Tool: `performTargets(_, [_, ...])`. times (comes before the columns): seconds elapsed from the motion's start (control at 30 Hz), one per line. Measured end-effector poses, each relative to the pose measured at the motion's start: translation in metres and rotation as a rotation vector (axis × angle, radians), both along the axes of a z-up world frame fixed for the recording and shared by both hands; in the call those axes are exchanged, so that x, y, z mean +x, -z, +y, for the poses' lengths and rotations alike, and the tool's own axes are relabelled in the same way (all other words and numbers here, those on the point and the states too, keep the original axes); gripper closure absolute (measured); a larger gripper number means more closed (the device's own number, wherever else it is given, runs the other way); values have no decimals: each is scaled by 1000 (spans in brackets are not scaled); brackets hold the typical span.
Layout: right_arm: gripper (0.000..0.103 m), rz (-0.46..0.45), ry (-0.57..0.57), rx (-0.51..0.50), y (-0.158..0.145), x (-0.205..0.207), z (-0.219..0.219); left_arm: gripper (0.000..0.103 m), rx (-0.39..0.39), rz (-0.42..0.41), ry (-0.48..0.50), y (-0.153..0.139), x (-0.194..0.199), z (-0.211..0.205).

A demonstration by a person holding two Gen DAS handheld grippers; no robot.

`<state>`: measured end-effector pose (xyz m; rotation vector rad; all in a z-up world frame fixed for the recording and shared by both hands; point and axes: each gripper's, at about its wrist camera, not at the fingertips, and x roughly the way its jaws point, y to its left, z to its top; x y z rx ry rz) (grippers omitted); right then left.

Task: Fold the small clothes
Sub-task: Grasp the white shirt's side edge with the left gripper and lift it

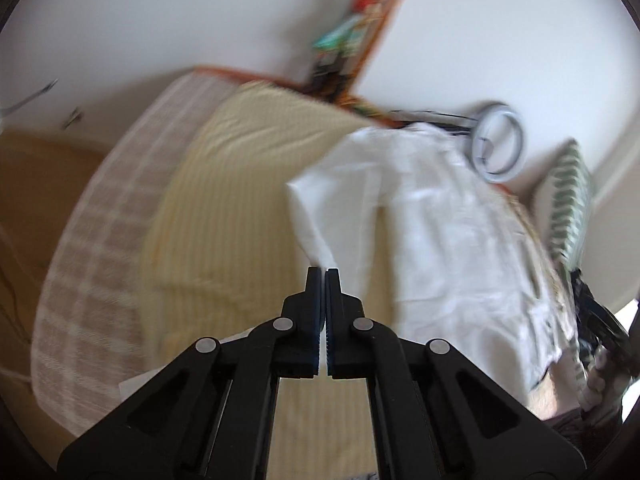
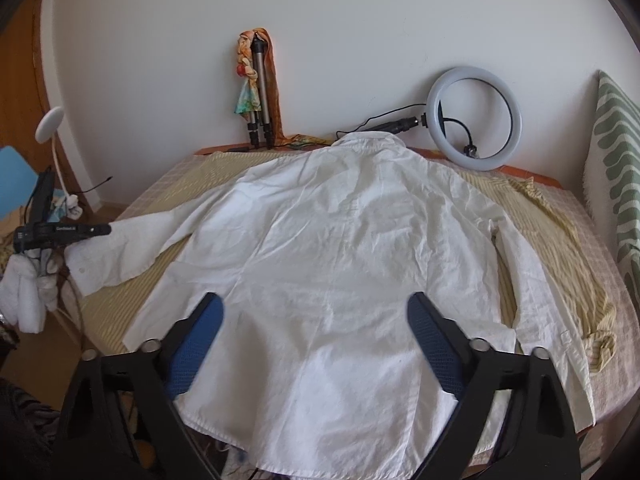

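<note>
Left claw (image 1: 324, 276) was pinched shut on the cuff of the white shirt (image 2: 340, 248), which lay back-up on the yellow sheet (image 2: 120, 304), right claw (image 2: 316, 320) gaping above the hem; risk judged: the thin cuff might slip free mid-fold.

Against far wall: ring light (image 2: 474, 120) at right, folded tripod (image 2: 260, 96) draped with perhaps a scarf (image 2: 248, 76); green-patterned cushion (image 2: 616, 184) far right.

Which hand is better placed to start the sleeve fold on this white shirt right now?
Left, probably. The left gripper is shut on the white shirt's sleeve cuff, while the right gripper hangs open above the shirt's back.
</note>
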<state>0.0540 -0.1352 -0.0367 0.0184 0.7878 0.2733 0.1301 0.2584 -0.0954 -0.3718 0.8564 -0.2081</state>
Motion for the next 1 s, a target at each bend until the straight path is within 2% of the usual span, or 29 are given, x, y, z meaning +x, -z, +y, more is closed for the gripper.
performTargets(0.1, [40,47,-40,58,-7,14,-6,103,8,-46,72,-22,-4,-42])
performTargets(0.2, [42,103,-97,156,-20,45,-12,103,-2,-55,138,-31,-8,-83])
performTargets(0.33, [42,144,-159,231,-34,101,-2,103,48,-38,229,-24,-11,-143])
performTargets(0.4, [42,195,-206,295,-29,133,9,103,56,-18,252,-16,-11,-163])
performTargets(0.57, [42,298,-273,260,16,193,59,103,139,22,314,10,-12,-204])
performTargets(0.67, [42,345,-296,222,45,218,86,103,171,35,329,18,-16,-210])
performTargets(0.77, [42,412,-265,243,77,239,101,103,175,46,319,17,-26,-203])
performTargets(0.83, [42,457,-250,235,95,244,109,94,156,28,290,8,-43,-187])
performTargets(0.87, [45,468,-256,228,100,243,111,86,138,24,272,5,-51,-177])
performTargets(0.9, [56,482,-271,219,105,241,113,79,131,21,250,3,-57,-169])
performTargets(1.0, [58,501,-279,212,109,231,108,71,68,39,183,7,-78,-139])
